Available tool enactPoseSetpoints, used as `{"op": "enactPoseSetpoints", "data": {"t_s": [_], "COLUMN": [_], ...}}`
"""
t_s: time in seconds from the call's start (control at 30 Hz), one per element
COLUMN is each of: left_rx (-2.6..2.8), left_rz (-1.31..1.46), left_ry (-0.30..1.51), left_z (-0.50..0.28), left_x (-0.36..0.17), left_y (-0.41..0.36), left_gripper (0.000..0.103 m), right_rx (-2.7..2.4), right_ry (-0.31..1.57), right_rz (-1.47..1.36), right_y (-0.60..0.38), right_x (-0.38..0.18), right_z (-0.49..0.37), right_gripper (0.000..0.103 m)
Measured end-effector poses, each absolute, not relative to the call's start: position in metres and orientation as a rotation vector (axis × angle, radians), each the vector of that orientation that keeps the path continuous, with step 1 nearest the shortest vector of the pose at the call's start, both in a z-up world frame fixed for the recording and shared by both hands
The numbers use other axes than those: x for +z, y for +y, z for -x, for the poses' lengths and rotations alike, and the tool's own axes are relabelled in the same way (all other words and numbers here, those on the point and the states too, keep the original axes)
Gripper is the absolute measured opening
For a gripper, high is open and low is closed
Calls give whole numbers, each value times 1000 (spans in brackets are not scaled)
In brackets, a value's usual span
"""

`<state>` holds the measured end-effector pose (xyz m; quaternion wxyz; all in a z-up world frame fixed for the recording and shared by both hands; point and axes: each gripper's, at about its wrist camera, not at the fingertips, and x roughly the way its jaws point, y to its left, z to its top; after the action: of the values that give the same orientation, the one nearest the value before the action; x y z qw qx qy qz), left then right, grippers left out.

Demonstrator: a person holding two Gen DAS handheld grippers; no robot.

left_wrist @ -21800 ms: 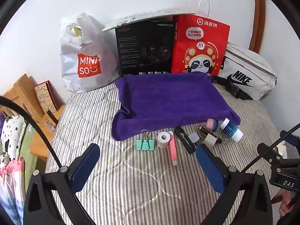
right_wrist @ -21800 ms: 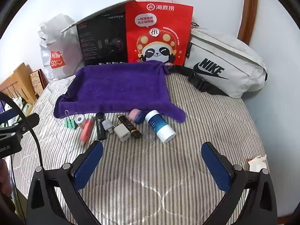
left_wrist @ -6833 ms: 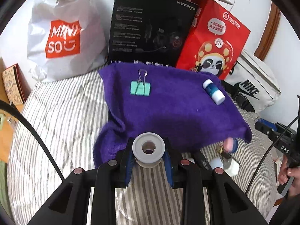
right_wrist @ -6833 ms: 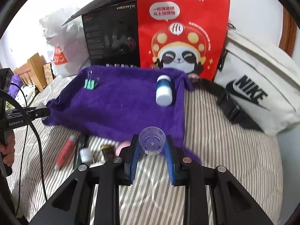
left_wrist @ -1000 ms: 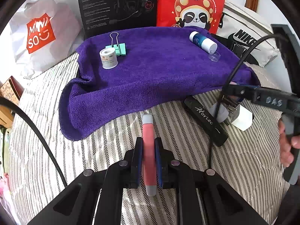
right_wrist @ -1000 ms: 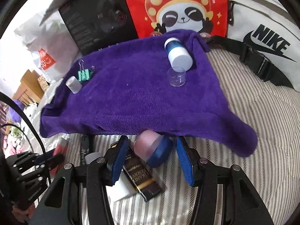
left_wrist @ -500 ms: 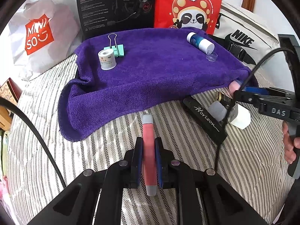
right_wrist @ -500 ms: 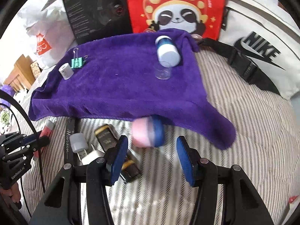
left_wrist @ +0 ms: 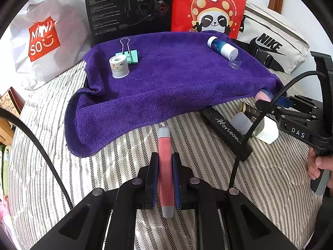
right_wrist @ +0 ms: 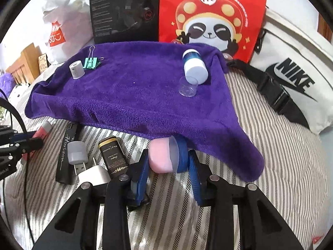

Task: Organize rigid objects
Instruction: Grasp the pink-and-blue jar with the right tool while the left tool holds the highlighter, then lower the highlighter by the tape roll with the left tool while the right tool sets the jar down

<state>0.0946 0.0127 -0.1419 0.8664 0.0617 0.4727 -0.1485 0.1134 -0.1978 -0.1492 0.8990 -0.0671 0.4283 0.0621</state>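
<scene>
A purple towel (left_wrist: 177, 79) lies on the striped bed. On it stand a white tape roll (left_wrist: 118, 66) and a green binder clip (left_wrist: 130, 55) at the left, with a blue-and-white bottle (left_wrist: 221, 46) and a clear cap (left_wrist: 235, 63) at the right. My left gripper (left_wrist: 165, 166) is shut on a pink tube (left_wrist: 164, 143) just in front of the towel's near edge. My right gripper (right_wrist: 167, 164) is closing on a pink-and-blue jar (right_wrist: 164, 156) under the towel's right corner, and both pads touch the jar's ends.
On the bed between the grippers lie a black Horizon case (right_wrist: 66, 145), a grey-capped USB stick (right_wrist: 76, 152), a white charger (right_wrist: 93, 175) and a black-and-gold tube (right_wrist: 113, 156). A Miniso bag (left_wrist: 45, 41), black headset box (left_wrist: 129, 8), red panda bag (left_wrist: 210, 10) and Nike bag (right_wrist: 291, 79) line the back.
My right gripper has moved in on the pink-and-blue jar and its jaws have narrowed onto it. The left gripper has kept still with the pink tube.
</scene>
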Motion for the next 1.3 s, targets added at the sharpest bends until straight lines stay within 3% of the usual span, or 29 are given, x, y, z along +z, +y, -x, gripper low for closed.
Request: {"op": "enactPoseSetpoints", "data": {"t_s": [0.83, 1.3], "left_rx": [-346, -321], "left_rz": [-3, 37], "left_ry": [963, 917], "left_z": [-92, -131], "left_x": [-125, -97], "left_y": [34, 58], "left_gripper": [12, 12], "right_rx": [199, 195], "right_ry": [872, 826], "right_rz": [35, 39], "right_y": [-213, -225], "right_x": [-108, -71], "right_z": [-88, -120], "right_gripper": [36, 36]}}
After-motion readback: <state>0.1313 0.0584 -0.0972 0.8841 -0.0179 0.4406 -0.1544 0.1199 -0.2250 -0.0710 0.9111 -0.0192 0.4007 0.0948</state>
